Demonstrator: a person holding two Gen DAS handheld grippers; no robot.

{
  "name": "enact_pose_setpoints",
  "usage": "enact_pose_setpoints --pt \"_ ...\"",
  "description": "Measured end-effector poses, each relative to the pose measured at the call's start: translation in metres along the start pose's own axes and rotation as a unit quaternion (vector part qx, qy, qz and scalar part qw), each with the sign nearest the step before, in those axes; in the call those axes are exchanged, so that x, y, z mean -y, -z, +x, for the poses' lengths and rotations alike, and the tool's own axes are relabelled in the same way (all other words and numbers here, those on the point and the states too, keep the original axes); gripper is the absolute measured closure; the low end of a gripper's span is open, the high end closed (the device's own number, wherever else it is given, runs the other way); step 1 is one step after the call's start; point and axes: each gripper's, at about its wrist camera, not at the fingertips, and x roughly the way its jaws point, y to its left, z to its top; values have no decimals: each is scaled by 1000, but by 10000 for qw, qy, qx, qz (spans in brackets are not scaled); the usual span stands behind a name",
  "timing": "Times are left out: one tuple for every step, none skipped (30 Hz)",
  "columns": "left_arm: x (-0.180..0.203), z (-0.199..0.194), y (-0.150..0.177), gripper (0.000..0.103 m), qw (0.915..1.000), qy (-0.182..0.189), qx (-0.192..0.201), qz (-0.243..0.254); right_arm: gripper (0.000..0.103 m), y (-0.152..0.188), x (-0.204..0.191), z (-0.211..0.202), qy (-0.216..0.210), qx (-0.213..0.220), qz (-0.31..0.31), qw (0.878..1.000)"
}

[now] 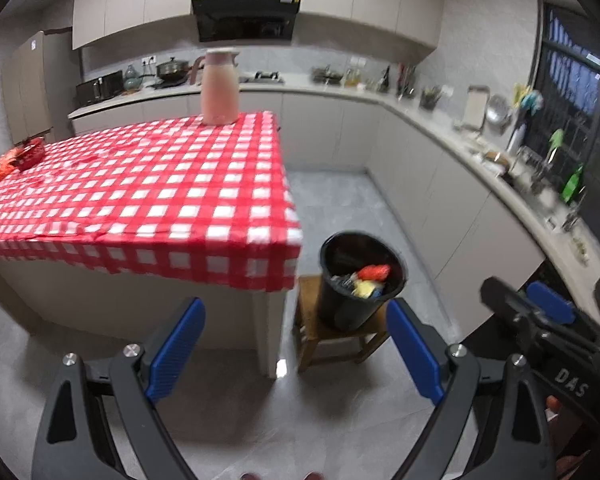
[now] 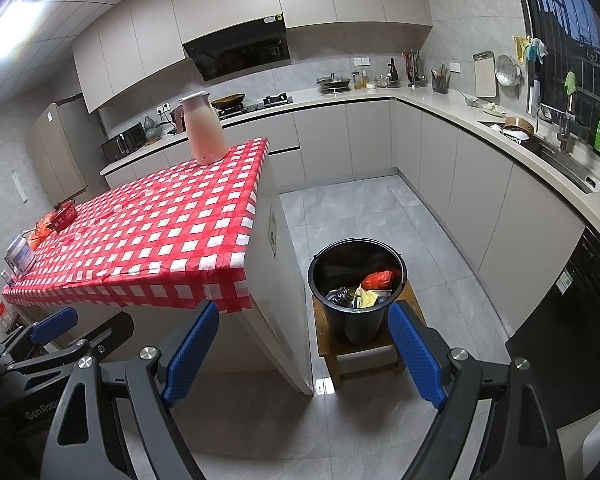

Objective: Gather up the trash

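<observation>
A black trash bucket (image 1: 360, 280) stands on a small wooden stool (image 1: 332, 340) right of the island; it also shows in the right wrist view (image 2: 356, 292). Inside lie a red wrapper (image 2: 378, 280), a yellow piece (image 2: 367, 298) and other scraps. My left gripper (image 1: 296, 344) is open and empty, held back above the floor in front of the island. My right gripper (image 2: 304, 348) is open and empty, also short of the bucket. Each gripper shows at the edge of the other's view.
The island carries a red-and-white checked cloth (image 2: 160, 232), a pink jug (image 2: 204, 132) at its far corner, and red items (image 2: 58, 218) and a box (image 2: 20, 254) at its left end. Counters with kitchenware run along the back and right walls. Grey tile floor (image 2: 360, 208) lies between.
</observation>
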Motion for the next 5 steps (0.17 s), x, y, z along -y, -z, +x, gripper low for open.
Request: enact_pose_setpoints --pt "0 -1 0 10 10000 14 68 2 15 0 0 0 1 10 18 10000" --pt "1 -4 -1 10 9999 -19 155 40 15 -1 1 1 10 24 28 10000" --pt "1 -5 -2 10 9998 -59 186 72 15 -1 2 1 34 36 34 10000" --pt "2 -6 -3 10 9997 -102 193 87 15 -2 3 2 60 26 42 10000" --pt "2 -4 -5 8 9997 -155 158 97 15 -2 3 3 66 13 47 10000"
